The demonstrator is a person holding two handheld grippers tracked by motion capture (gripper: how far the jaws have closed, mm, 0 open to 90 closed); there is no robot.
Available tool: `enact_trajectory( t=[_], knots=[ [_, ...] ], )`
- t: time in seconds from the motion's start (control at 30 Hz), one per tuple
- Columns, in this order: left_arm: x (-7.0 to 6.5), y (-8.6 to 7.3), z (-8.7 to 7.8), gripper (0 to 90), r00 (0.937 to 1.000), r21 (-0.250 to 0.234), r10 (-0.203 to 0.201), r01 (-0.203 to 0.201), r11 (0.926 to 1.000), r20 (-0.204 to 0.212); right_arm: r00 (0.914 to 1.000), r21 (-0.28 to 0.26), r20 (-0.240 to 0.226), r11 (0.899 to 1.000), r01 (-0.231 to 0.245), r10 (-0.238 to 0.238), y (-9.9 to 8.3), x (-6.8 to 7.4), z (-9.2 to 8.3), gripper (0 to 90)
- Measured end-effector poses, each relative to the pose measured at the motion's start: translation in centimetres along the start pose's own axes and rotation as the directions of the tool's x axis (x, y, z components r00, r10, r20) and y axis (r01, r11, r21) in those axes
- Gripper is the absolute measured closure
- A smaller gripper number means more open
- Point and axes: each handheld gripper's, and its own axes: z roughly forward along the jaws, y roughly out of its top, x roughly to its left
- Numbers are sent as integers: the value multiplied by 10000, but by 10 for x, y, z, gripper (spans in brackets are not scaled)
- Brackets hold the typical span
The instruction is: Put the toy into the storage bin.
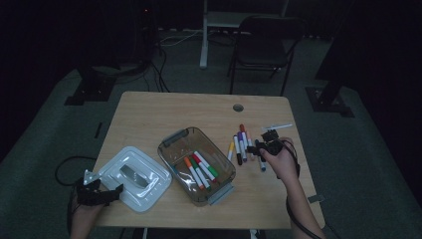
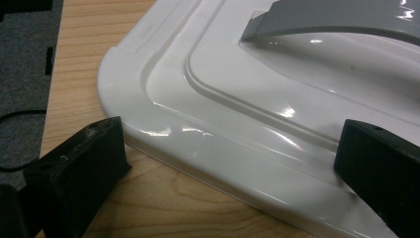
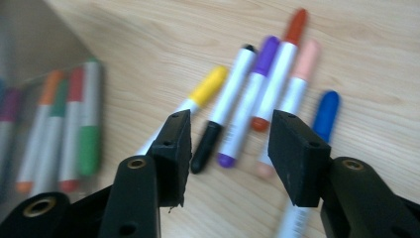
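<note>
Several markers lie in the bin [image 1: 175,141]; six markers [image 3: 247,94] remain on the table [image 1: 149,114], right of it; right gripper [image 3: 228,144] hovers above them, jaws half open, empty; left gripper [image 2: 233,163] open astride the lid [image 2: 237,114] edge.

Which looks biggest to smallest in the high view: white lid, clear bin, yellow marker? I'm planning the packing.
1. white lid and clear bin: too alike to rank.
2. yellow marker: smallest by far.
</note>
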Motion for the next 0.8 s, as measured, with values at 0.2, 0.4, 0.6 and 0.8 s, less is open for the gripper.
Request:
enact_trajectory(
  t=[0.2,0.4,0.6,0.8],
  knots=[
    [0,0,0,5,10000,2,-6,6,10000,-7,9925,203,981,9969,-754,730,-9,-25,15,547],
    [0,0,0,5,10000,0,-5,5,10000,-6,9815,823,1620,9898,-1165,1020,-16,-40,36,546],
    [0,0,0,5,10000,0,-6,6,10000,-7,9745,1325,2043,9838,-1211,925,-21,-45,49,585],
    [0,0,0,5,10000,-1,-13,13,10000,-7,9656,1329,2429,9828,-1282,931,-19,-48,52,642]
  ],
)
